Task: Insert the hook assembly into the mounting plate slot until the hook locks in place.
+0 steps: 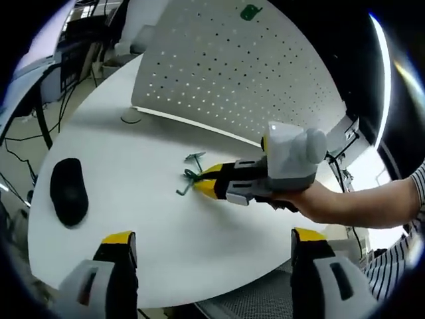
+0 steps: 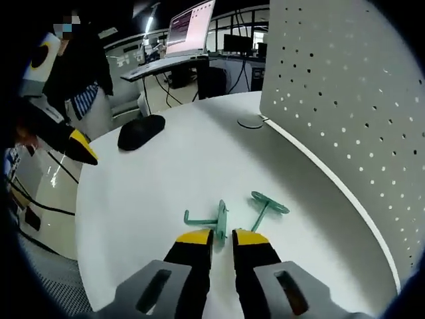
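**Two cameras facing the pegboard from different sides**

The left gripper view looks from high and far back over the white counter [image 1: 133,199] toward the pegboard [image 1: 232,66], its own jaws wide apart at the bottom. The right gripper view sits low and close, with the pegboard [image 2: 345,100] rising on its right. Both views share the counter, the pegboard, the black mouse [image 1: 68,191] [image 2: 141,131] and the two green hooks [image 1: 191,176] [image 2: 219,220] lying near the pegboard's foot.
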`<state>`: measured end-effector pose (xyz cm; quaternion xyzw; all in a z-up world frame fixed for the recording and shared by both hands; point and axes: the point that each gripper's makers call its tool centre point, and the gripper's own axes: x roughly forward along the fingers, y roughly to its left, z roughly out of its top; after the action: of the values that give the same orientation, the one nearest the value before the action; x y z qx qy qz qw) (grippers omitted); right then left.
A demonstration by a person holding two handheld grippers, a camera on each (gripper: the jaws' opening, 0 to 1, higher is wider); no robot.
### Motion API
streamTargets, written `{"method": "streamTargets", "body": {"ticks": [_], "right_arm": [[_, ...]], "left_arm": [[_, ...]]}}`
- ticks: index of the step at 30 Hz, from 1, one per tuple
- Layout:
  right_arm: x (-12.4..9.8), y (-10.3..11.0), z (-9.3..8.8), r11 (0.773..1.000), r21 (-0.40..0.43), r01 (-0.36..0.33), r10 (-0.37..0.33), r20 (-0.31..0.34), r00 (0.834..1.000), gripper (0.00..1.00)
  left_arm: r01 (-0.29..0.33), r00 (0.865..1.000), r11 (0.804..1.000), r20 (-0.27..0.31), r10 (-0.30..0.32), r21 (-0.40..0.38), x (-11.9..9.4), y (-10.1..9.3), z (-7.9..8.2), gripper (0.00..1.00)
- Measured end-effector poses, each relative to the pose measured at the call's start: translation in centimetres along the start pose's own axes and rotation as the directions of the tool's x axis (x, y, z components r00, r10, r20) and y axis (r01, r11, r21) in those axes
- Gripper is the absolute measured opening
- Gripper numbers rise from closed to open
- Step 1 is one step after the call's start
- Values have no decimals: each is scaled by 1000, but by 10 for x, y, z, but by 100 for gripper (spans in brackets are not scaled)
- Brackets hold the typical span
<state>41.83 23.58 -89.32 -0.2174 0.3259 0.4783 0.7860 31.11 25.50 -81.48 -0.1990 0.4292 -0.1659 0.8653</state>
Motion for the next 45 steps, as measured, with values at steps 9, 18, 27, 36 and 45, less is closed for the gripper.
{"method": "streamTargets", "body": {"ticks": [9,18,27,36,45], "right_arm": [[0,-7,-2,998,52,26,-25,-16,1000,1],[-14,-7,2,995,93,43,-42,-13,999,0],[-31,-13,13,993,103,65,-67,18,998,0],[-56,-19,30,984,156,81,-94,78,992,0],[-88,-22,43,973,207,100,-132,147,980,0]], "left_arm": [[7,1000,1000,-3,-7,-4,5,-3,2,98],[17,999,1000,32,-17,-2,2,-9,15,98],[19,998,1000,64,-17,-25,-7,-8,22,97],[39,994,998,102,-35,-44,-13,-14,32,95],[87,985,994,152,-76,-70,-17,-26,50,94]]}}
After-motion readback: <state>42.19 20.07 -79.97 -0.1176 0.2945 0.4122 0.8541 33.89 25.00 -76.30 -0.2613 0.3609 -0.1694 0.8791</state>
